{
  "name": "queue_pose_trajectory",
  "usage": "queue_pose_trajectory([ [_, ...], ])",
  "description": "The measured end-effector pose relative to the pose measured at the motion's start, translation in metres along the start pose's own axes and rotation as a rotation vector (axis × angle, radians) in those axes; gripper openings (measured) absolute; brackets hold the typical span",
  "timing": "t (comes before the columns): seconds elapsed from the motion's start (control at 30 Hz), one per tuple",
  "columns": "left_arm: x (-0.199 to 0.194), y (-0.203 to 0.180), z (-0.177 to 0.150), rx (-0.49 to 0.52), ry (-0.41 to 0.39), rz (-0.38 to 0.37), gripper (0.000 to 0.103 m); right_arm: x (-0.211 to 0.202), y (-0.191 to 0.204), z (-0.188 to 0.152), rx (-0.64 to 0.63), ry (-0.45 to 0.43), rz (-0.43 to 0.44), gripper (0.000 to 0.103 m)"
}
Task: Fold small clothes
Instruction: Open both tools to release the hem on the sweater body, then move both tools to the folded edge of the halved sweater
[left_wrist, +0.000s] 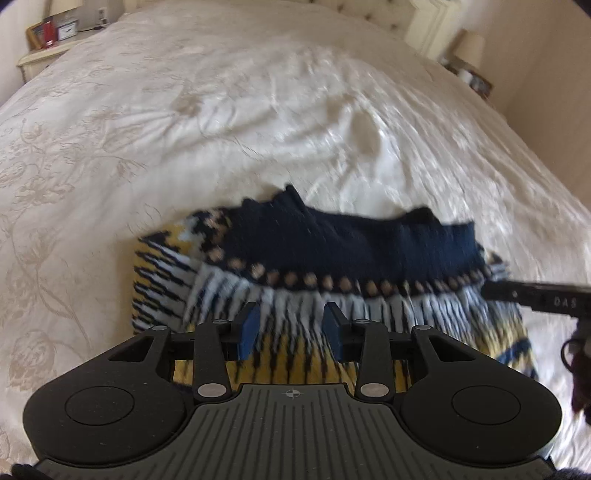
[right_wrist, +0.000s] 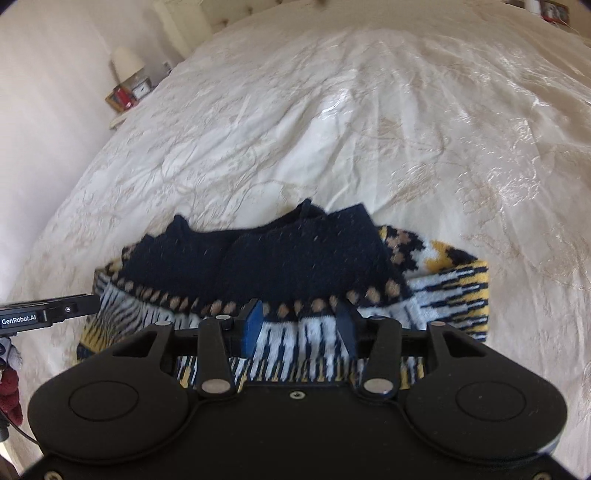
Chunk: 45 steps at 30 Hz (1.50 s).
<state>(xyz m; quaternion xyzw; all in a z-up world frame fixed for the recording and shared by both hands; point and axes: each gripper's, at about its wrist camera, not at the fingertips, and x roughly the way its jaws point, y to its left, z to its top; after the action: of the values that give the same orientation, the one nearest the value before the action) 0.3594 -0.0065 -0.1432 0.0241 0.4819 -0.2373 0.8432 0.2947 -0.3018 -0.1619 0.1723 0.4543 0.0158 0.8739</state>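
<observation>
Both tongs, left (left_wrist: 291, 330) and right (right_wrist: 300, 328), hover parted and empty over a patterned jumper (left_wrist: 332, 280) on the bed (left_wrist: 184, 129); pinching matching corners should keep the fold square.

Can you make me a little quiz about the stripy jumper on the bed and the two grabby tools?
1. True or false: the patterned jumper lies on a cream bedspread.
2. Which colour is the band along the jumper's far edge? A) red B) navy C) green
3. Fill in: the left tool and the right tool both have their jaws ____, with nothing gripped between them.

Key
1. True.
2. B, the navy band, edged by a row of tan dots.
3. Open; both hover over the striped white, navy and yellow part.
</observation>
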Motion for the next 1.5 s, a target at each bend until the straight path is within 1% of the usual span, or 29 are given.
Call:
queue_pose_trajectory([
  [0.1,0.005,-0.018,-0.023,0.108,0.051,0.000,0.037,0.003,0.022,-0.016,-0.116,0.046,0.010,0.054],
  [0.2,0.006,-0.029,-0.041,0.204,0.061,0.005,0.037,0.008,0.047,-0.029,-0.275,0.081,0.016,0.055],
  [0.23,0.006,-0.030,-0.044,0.219,0.062,0.004,0.037,0.010,0.055,-0.033,-0.333,0.092,0.021,0.055],
  [0.33,0.011,-0.026,-0.046,0.219,0.068,0.006,0.038,0.019,0.076,-0.042,-0.496,0.113,0.017,0.055],
  [0.4,0.016,-0.019,-0.043,0.189,0.073,0.021,0.039,0.029,0.082,-0.045,-0.579,0.128,-0.015,0.055],
  [0.43,0.018,-0.014,-0.042,0.173,0.076,0.027,0.039,0.036,0.081,-0.044,-0.606,0.128,-0.047,0.055],
  [0.5,0.020,-0.004,-0.038,0.142,0.076,0.038,0.039,0.047,0.070,-0.034,-0.603,0.121,-0.119,0.055],
  [0.53,0.020,0.000,-0.037,0.138,0.076,0.047,0.039,0.052,0.060,-0.027,-0.569,0.122,-0.144,0.057],
  [0.57,0.020,0.005,-0.037,0.139,0.078,0.056,0.042,0.054,0.051,-0.019,-0.530,0.120,-0.172,0.057],
  [0.63,0.019,0.014,-0.038,0.143,0.083,0.061,0.042,0.058,0.032,-0.006,-0.464,0.120,-0.217,0.057],
  [0.67,0.018,0.018,-0.039,0.154,0.096,0.087,0.042,0.060,0.025,-0.002,-0.439,0.123,-0.229,0.056],
  [0.7,0.018,0.021,-0.041,0.175,0.109,0.116,0.042,0.061,0.018,0.002,-0.424,0.129,-0.236,0.056],
  [0.77,0.014,0.028,-0.044,0.193,0.111,0.100,0.041,0.061,0.013,0.004,-0.431,0.128,-0.251,0.056],
  [0.9,0.013,0.024,-0.047,0.249,0.147,0.148,0.041,0.060,0.010,0.005,-0.413,0.130,-0.258,0.056],
  [0.97,0.011,0.020,-0.046,0.254,0.148,0.162,0.041,0.057,0.011,0.007,-0.381,0.121,-0.259,0.056],
  [1.03,0.005,0.017,-0.045,0.237,0.138,0.166,0.040,0.045,0.017,0.007,-0.365,0.086,-0.244,0.057],
  [1.07,0.001,0.015,-0.044,0.230,0.123,0.161,0.040,0.036,0.021,0.005,-0.368,0.060,-0.228,0.060],
  [1.17,-0.011,0.004,-0.044,0.212,0.073,0.122,0.040,0.014,0.041,-0.008,-0.401,0.017,-0.154,0.060],
  [1.27,-0.011,-0.013,-0.045,0.222,0.063,0.078,0.041,0.007,0.064,-0.027,-0.449,0.019,-0.093,0.061],
  [1.33,-0.004,-0.022,-0.049,0.245,0.089,0.064,0.041,0.011,0.077,-0.042,-0.462,0.054,-0.058,0.062],
  [1.4,0.006,-0.025,-0.058,0.267,0.135,0.082,0.041,0.018,0.082,-0.056,-0.482,0.099,-0.068,0.065],
  [1.47,0.013,-0.019,-0.068,0.274,0.186,0.109,0.042,0.024,0.079,-0.074,-0.511,0.133,-0.120,0.067],
  [1.5,0.014,-0.014,-0.072,0.266,0.198,0.110,0.043,0.025,0.073,-0.081,-0.512,0.141,-0.138,0.068],
])
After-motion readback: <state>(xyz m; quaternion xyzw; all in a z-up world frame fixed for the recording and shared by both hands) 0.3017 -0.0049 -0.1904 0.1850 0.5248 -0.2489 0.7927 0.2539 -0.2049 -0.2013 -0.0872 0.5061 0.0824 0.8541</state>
